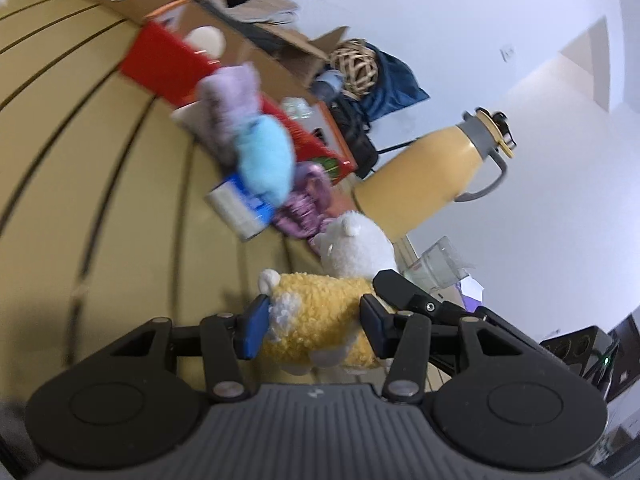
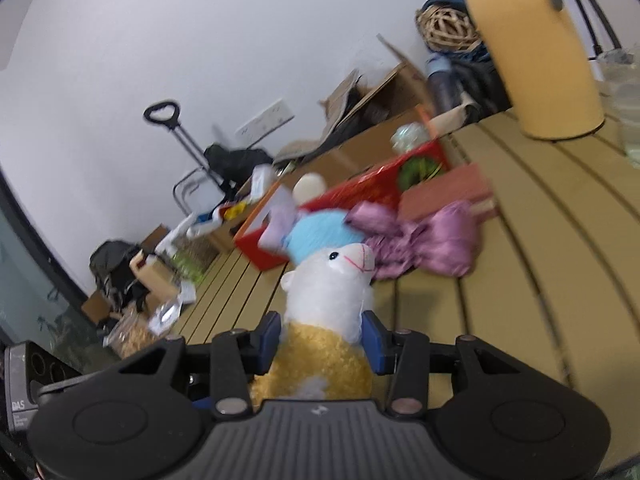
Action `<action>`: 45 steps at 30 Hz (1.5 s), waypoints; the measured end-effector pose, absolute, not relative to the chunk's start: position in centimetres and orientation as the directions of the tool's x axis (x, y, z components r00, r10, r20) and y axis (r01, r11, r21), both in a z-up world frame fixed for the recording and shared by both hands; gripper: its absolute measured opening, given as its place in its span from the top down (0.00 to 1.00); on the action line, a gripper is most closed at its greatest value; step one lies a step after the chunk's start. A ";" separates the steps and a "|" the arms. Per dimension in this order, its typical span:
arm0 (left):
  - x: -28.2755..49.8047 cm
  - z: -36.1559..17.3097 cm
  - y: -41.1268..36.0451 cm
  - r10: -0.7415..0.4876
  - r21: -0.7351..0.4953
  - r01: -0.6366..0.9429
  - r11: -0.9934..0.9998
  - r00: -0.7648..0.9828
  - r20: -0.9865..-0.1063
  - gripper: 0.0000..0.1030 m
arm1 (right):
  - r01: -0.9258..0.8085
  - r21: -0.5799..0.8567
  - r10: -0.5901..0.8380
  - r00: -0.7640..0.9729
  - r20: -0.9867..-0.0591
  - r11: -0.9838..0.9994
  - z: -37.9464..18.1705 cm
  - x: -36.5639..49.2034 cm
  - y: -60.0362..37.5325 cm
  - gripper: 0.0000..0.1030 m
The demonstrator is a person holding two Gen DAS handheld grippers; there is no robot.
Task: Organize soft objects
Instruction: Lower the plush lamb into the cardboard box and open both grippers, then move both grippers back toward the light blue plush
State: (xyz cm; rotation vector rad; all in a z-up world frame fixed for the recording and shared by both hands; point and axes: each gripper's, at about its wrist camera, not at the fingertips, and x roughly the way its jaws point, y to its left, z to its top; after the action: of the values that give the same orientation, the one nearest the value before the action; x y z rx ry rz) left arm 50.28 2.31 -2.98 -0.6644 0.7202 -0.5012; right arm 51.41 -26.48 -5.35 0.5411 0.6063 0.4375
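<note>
White walls behind; tan slatted worktop (image 2: 520, 220) with dark grooves, cluttered along its far side. Both views tilted and motion-blurred.

Plush alpaca (image 2: 332, 320), white head, yellow woolly body, held by both tools at once. Left tool (image 1: 314, 326): blue pads (image 1: 254, 326) pressed into the yellow body from either side, wool bulging between them. Right tool (image 2: 322, 342): blue pads at the neck and upper body, head sticking out past the fingertips, face toward the clutter. In the left view the right tool's black finger shows just beside the left tool's far pad. Whether the plush touches the worktop cannot be told.

Beyond the alpaca's head: light blue plush (image 1: 264, 160) with a pale lilac soft item (image 1: 230, 104) against it, too blurred to name. Purple shiny fabric bundle (image 2: 424, 244) lies on the worktop near them. Red box (image 1: 168, 64) behind, blue-and-white tin (image 1: 240, 208) beside the blue plush. Yellow flask (image 1: 432, 168) with grey lid and handle stands near the worktop edge. Cardboard boxes (image 1: 280, 44) and a wicker ball (image 1: 354, 66) against the wall.
</note>
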 end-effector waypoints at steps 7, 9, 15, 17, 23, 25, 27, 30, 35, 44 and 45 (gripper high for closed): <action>59.1 2.0 -0.6 -0.618 -0.648 0.273 0.711 0.682 -0.391 0.52 | -0.243 0.566 0.500 0.789 -0.357 0.788 -1.2 59.6 -29.2 0.59; 62.9 3.2 -1.3 -0.609 -0.615 0.302 0.729 0.696 -0.380 0.52 | -0.234 0.590 0.502 0.793 -0.344 0.773 -0.2 63.6 -29.9 0.59; 72.5 1.5 -0.7 -0.612 -0.656 0.284 0.700 0.711 -0.346 0.52 | -0.188 0.610 0.501 0.770 -0.395 0.770 -0.5 75.1 -30.2 0.59; 74.6 0.3 -0.6 -0.603 -0.665 0.247 0.704 0.703 -0.377 0.52 | -0.183 0.580 0.491 0.755 -0.433 0.794 -1.3 78.0 -29.5 0.59; 78.1 -2.3 -2.2 -0.559 -0.602 0.193 0.774 0.655 -0.508 0.51 | -0.117 0.503 0.426 0.712 -0.558 0.856 -4.6 82.5 -28.0 0.60; 77.9 -2.3 -3.0 -0.522 -0.544 0.204 0.814 0.666 -0.533 0.51 | -0.108 0.469 0.399 0.709 -0.581 0.876 -5.3 82.3 -27.8 0.61; 77.6 -2.2 -3.6 -0.517 -0.519 0.222 0.826 0.666 -0.538 0.48 | -0.114 0.415 0.364 0.718 -0.593 0.903 -5.2 81.7 -27.5 0.60; 77.0 -1.9 -3.6 -0.512 -0.500 0.238 0.833 0.672 -0.534 0.46 | -0.106 0.367 0.324 0.725 -0.607 0.924 -4.7 81.3 -26.8 0.60; 74.7 0.7 -2.6 -0.515 -0.494 0.265 0.828 0.708 -0.483 0.40 | -0.107 0.332 0.294 0.753 -0.588 0.937 -2.7 79.3 -26.8 0.59; 61.5 5.0 0.8 -0.391 -0.354 0.258 0.899 0.837 -0.384 0.32 | -0.213 0.274 0.319 0.840 -0.440 0.938 4.9 67.6 -28.4 0.45; 59.8 5.0 1.2 -0.385 -0.346 0.258 0.902 0.843 -0.376 0.29 | -0.229 0.255 0.323 0.841 -0.434 0.939 5.3 66.2 -28.3 0.42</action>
State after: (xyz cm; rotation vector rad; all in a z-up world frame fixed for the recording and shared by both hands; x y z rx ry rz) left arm 59.76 1.18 5.03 -0.2900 0.4544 -0.3442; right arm 66.16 -28.30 5.25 0.1963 0.4909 0.2938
